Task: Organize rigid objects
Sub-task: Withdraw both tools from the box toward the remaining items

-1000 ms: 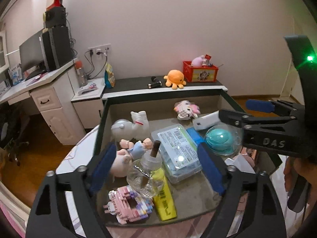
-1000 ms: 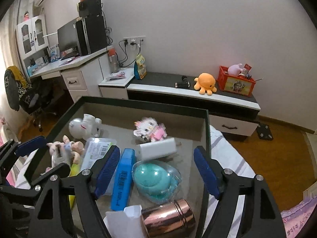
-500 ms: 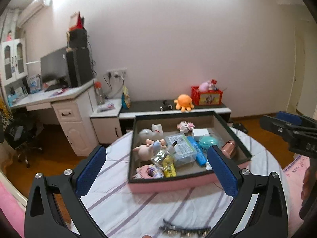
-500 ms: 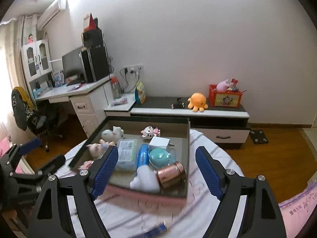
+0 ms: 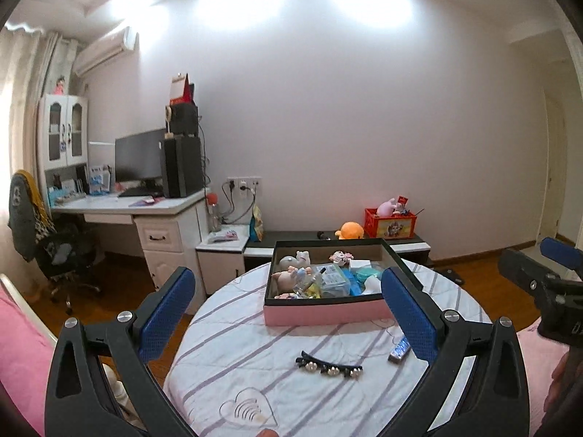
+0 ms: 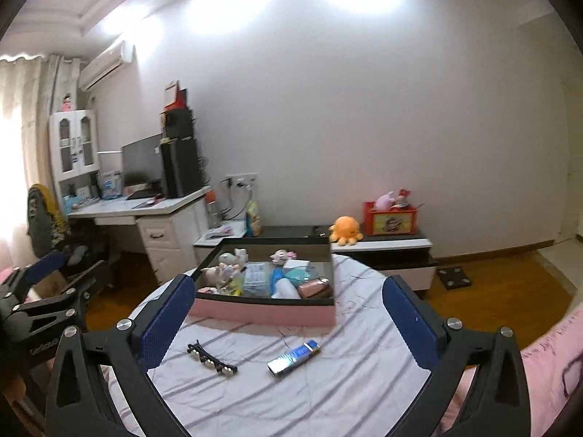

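A pink-walled box (image 5: 328, 315) (image 6: 262, 313) stands at the far side of the round striped table (image 5: 237, 346) (image 6: 328, 393). It holds toy figures, a blue case, a teal puff case and a copper cup (image 6: 315, 287). On the cloth in front of the box lie a black hair clip with pearls (image 5: 329, 367) (image 6: 211, 358) and a small blue-and-silver stick (image 5: 399, 349) (image 6: 294, 358). My left gripper (image 5: 288, 284) hangs open above the near table, holding nothing. My right gripper (image 6: 288, 287) is opening, with nothing between its jaws.
Behind the table runs a low cabinet with an orange plush octopus (image 6: 345, 230) and a red crate (image 5: 390, 223). A white desk (image 5: 145, 211) with a monitor and an office chair (image 5: 43, 240) stand at the left. Pink bedding (image 6: 546, 371) borders the table at the right.
Both grippers have pulled back and up from over the box, which now looks small and far. The hair clip and blue-and-silver stick have come into view. Both jaws stand wider.
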Demonstrator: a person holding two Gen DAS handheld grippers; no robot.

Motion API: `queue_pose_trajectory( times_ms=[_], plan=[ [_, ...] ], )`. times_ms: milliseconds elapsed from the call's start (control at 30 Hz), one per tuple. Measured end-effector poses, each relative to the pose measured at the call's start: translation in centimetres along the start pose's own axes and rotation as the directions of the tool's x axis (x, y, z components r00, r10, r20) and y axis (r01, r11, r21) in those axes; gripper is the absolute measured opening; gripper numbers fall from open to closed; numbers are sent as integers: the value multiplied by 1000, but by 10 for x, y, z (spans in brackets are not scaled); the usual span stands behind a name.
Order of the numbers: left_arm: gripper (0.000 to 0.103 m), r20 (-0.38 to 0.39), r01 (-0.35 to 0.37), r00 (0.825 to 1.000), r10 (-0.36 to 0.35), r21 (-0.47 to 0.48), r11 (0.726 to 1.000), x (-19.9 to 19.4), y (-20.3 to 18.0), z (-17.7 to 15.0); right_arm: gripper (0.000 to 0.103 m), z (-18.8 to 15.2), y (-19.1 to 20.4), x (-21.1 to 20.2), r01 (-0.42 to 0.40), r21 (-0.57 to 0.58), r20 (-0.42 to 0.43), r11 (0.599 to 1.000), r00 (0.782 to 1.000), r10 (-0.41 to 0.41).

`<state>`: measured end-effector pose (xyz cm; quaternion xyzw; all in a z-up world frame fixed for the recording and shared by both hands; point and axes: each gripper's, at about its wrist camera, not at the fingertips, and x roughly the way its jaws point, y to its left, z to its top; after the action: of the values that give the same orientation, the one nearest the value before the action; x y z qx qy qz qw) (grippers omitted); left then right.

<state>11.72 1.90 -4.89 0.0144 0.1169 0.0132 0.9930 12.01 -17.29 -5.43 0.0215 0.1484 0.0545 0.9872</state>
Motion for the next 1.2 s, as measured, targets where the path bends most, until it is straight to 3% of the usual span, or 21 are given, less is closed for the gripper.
queue_pose_trajectory(
  times_ms=[467,767,1033,1200],
  plan=[
    [103,30,24,999,-25,60,998,-39,-13,0,103,-4,11,-55,51,-11,64,999,997,-50],
    [103,25,29,999,-31,51,998,-40,-10,0,103,-7,8,-55,62,-4,58,998,996,-61],
    [103,-88,6,996,-3,33,999,5,10,-15,103,-27,1,-5,77,18,-76,997,994,-75],
    [103,-183,-28,983,32,25,999,49,32,-30,103,-45,0,36,96,23,-177,995,980,-91]
  ],
)
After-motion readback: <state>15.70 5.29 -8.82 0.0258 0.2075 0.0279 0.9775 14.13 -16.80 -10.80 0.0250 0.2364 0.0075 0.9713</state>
